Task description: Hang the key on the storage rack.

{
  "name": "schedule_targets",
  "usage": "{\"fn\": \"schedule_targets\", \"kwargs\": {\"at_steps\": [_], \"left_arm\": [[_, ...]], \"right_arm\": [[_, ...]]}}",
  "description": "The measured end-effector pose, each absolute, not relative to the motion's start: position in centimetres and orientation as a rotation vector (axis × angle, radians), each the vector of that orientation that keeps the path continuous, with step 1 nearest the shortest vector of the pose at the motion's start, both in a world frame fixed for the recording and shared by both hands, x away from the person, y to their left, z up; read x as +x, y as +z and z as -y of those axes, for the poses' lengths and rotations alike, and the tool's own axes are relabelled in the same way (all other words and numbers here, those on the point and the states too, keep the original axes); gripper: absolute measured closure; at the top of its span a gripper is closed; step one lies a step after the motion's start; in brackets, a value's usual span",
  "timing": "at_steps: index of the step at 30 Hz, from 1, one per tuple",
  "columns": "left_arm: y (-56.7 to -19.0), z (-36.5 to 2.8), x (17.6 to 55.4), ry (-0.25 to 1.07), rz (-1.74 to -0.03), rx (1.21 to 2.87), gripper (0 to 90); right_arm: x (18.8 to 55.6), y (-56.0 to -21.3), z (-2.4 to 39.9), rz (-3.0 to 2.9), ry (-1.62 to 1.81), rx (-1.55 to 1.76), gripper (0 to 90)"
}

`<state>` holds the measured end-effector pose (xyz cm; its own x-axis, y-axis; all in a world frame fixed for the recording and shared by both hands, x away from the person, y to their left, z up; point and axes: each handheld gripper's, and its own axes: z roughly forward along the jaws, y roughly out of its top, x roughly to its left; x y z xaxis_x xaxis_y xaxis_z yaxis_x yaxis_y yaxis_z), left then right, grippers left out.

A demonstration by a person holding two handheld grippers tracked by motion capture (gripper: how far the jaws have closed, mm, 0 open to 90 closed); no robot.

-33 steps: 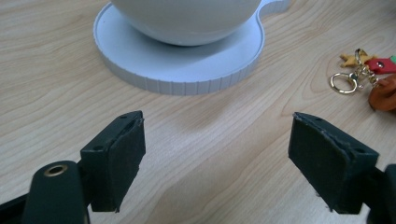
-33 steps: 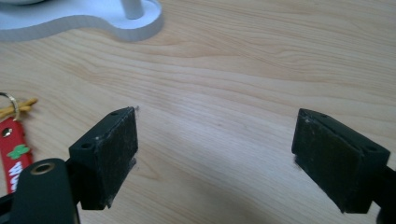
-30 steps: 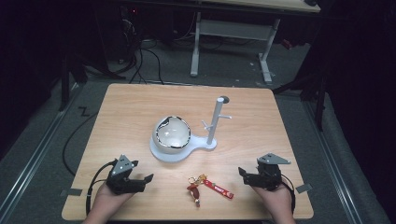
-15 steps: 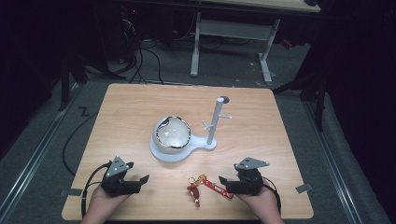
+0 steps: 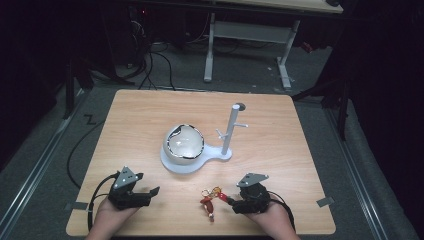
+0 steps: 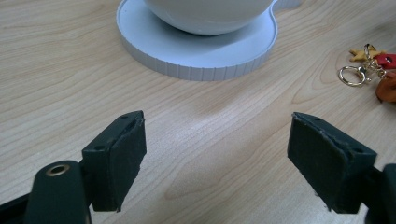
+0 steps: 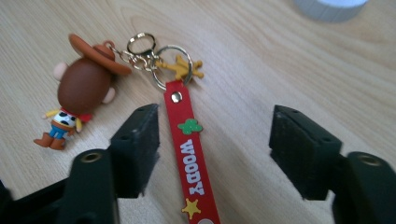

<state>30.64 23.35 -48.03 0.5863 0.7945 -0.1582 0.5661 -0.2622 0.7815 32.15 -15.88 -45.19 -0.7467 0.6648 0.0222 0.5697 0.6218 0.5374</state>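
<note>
High view overhead; tool views close, sharing keychain [image 7: 187, 135].

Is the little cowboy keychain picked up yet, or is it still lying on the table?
Not yet. The keychain still lies flat on the table, nothing lifted. What is in hand: the right gripper is open with its jaws either side of the red strap, ready to pinch. The left gripper is open over bare wood, holding nothing. Left to do: closing on the strap and lifting; perhaps it goes on the white stand.
</note>
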Motion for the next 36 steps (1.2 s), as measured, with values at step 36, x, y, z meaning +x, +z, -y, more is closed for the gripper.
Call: {"fn": "schedule_targets", "kwargs": {"at_steps": [36], "left_arm": [[-48.0,-22.9,30.7,0.304,-1.045,1.983,25.4]], "right_arm": [[36.3,-44.6,8.6,-3.076,-0.064,0.713,57.5]]}}
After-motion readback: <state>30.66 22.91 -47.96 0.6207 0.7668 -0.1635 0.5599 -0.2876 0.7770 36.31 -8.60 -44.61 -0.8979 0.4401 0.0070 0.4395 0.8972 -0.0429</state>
